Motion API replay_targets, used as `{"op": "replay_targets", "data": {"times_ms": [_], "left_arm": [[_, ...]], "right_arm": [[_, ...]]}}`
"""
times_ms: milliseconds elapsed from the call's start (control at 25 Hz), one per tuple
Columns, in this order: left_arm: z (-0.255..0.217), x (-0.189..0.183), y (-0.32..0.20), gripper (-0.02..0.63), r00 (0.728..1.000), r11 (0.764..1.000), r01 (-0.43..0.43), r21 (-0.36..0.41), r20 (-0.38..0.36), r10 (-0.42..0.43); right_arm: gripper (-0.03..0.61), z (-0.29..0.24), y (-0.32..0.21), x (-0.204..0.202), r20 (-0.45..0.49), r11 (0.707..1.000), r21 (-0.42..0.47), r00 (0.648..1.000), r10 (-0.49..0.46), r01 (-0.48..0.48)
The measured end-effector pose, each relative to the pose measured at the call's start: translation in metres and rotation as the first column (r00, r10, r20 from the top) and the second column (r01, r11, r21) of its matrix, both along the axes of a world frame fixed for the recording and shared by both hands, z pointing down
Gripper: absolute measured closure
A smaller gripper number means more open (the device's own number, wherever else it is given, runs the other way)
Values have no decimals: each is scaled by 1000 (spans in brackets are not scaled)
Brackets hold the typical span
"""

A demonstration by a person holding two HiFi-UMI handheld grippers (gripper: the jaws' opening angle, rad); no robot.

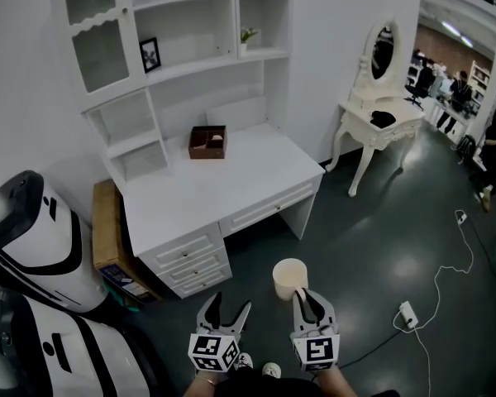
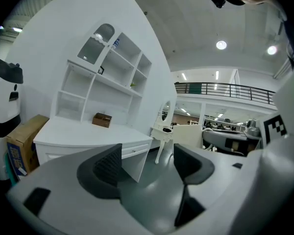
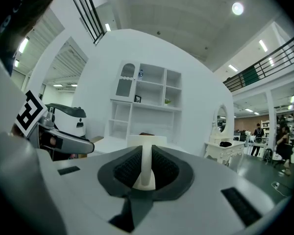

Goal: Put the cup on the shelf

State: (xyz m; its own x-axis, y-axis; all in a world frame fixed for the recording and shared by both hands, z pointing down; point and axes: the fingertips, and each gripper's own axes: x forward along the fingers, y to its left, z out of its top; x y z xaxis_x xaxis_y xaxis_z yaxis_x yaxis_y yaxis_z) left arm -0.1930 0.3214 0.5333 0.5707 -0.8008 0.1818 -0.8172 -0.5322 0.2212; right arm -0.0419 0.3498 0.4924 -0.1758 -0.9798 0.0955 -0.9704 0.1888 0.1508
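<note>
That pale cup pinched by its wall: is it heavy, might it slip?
Probably light: the right gripper holds the cup by one thin wall alone. Likely stiff, since the pinched wall looks straight. Its smooth surface might slip, though the ribbed pads should help.

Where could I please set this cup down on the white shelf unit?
The middle shelf is bare from the picture frame to the divider beside the plant. The left cubbies look empty. On the desktop, only the brown box takes room.
</note>
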Motion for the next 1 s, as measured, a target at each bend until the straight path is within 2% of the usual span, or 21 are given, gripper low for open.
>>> {"op": "replay_targets", "data": {"times_ms": [280,520,640,1000], "left_arm": [[0,-11,-19,282,1000,1000,-25,14,15,25],[1,-19,-38,282,997,997,-72,19,-13,72],[7,-22,-42,282,995,995,-99,7,-3,99],[18,-13,-59,282,993,993,-118,1,6,118]], "right_arm": [[523,8,-11,-8,-37,999,-13,999,36,-36],[522,4,-23,-19,-7,997,15,997,78,-78],[523,10,-24,-22,20,996,2,996,91,-91],[522,18,-41,-16,17,994,-11,994,107,-107]]}}
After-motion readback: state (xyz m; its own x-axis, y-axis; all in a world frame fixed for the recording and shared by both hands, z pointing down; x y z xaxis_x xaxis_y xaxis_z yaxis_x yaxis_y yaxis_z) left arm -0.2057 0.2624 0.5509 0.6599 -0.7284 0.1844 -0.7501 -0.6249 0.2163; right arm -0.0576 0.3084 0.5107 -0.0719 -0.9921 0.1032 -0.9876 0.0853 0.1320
